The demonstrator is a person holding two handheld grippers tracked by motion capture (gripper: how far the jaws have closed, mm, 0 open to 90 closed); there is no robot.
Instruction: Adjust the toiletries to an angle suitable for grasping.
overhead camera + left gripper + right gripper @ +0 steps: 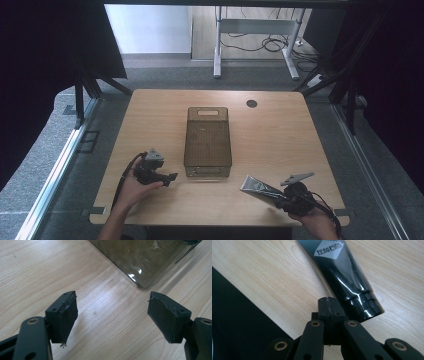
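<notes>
Lying near the front right edge of the counter [280, 130], the black tube [261, 188] is resting flat, cap end toward me, well apart from the smoky plastic bin [208, 142] at the centre. I am holding my right hand-held gripper [329, 305] with its jaws pressed together, empty, just beside the tube's cap [368, 308]. My left hand-held gripper [112, 315] is hovering with jaws apart, empty, near the bin's front corner [143, 283]. To do the pickup well, I judge I should be spreading the right jaws, straddling the tube's firm shoulder rather than its soft body, then closing squarely.
</notes>
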